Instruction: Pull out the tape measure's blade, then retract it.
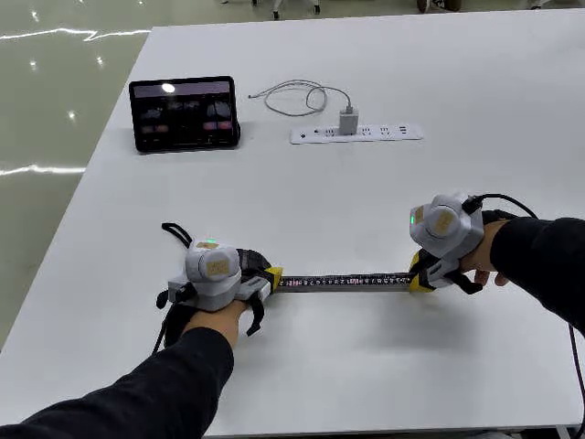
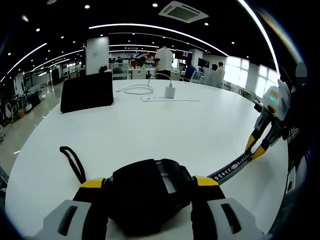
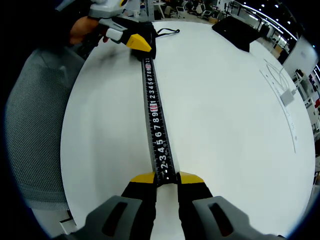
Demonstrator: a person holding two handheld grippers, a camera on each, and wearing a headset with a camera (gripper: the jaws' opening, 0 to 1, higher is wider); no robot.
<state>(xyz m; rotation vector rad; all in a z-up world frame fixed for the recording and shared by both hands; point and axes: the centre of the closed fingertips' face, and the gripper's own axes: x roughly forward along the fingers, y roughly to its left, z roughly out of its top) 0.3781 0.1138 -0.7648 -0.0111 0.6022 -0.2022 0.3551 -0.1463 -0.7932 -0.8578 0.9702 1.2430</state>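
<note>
The black tape measure case [image 2: 150, 192] sits on the white table, clamped between the yellow-tipped jaws of my left gripper [image 2: 149, 182]. In the head view the case [image 1: 253, 262] is at the lower left under my left gripper [image 1: 260, 279]. Its dark numbered blade [image 1: 343, 281] runs flat across the table to the right. My right gripper [image 1: 419, 279] is shut on the blade's end. In the right gripper view the blade [image 3: 155, 120] stretches away from my right gripper [image 3: 165, 178] toward the case [image 3: 148, 42]. A black wrist strap [image 2: 72, 161] trails from the case.
A dark tablet [image 1: 184, 112] stands at the back left of the table. A white power strip [image 1: 356, 133] with a plugged charger and coiled cable [image 1: 292, 96] lies behind the blade. The table's left edge [image 1: 69, 219] drops to a glossy floor. People stand in the far background.
</note>
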